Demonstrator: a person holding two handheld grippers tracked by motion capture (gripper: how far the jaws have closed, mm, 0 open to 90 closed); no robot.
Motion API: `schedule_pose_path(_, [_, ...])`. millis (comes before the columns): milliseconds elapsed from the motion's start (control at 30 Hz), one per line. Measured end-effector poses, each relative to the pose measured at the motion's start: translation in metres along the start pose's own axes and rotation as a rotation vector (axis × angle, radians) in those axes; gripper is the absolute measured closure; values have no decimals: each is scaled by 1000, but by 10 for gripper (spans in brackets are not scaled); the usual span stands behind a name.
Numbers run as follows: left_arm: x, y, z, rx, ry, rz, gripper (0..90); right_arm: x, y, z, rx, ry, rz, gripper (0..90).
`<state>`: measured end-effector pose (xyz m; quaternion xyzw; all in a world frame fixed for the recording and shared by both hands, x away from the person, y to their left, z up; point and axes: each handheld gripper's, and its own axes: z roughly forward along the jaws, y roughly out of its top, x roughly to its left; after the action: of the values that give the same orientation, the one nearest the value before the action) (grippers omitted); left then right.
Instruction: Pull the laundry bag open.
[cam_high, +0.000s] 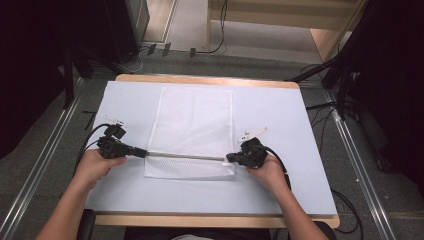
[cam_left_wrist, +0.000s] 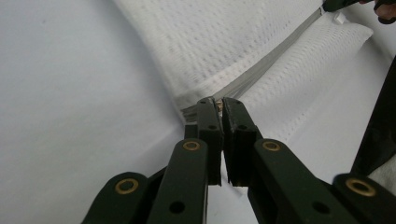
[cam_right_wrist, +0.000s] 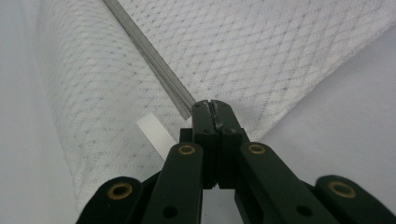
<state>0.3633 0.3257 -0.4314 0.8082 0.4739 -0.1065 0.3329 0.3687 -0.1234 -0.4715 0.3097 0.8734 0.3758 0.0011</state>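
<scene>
Mid-zip on mesh bag (cam_high: 192, 132): left gripper (cam_high: 141, 153) and right gripper (cam_high: 230, 158) pinching zipper (cam_high: 185, 156) ends; next, likely steady pull along it.

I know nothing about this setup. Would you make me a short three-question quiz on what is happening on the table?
1. True or false: the white mesh bag lies flat on the table.
2. Which part of the bag do both grippers pinch? A) a corner of the mesh B) the grey zipper C) the white tab
3. Fill in: the left gripper holds the zipper's ___ end, the right gripper the other.

Key: 1 true; 2 B; 3 left.
</scene>
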Motion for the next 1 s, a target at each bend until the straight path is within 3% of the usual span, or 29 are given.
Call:
schedule_pose_path(467, [2, -7, 2, 1, -7, -8, 880, -3, 1, 0, 6, 23, 4, 900])
schedule_pose_path(733, [-1, -12, 2, -5, -15, 2, 871, -2, 4, 1, 19, 12, -3, 900])
schedule_pose_path(833, [3, -13, 4, -11, -32, 8, 785, -2, 4, 0, 22, 32, 7, 850])
schedule_pose_path(1000, [7, -13, -1, -64, -48, 26, 672, -6, 6, -2, 4, 66, 83, 754])
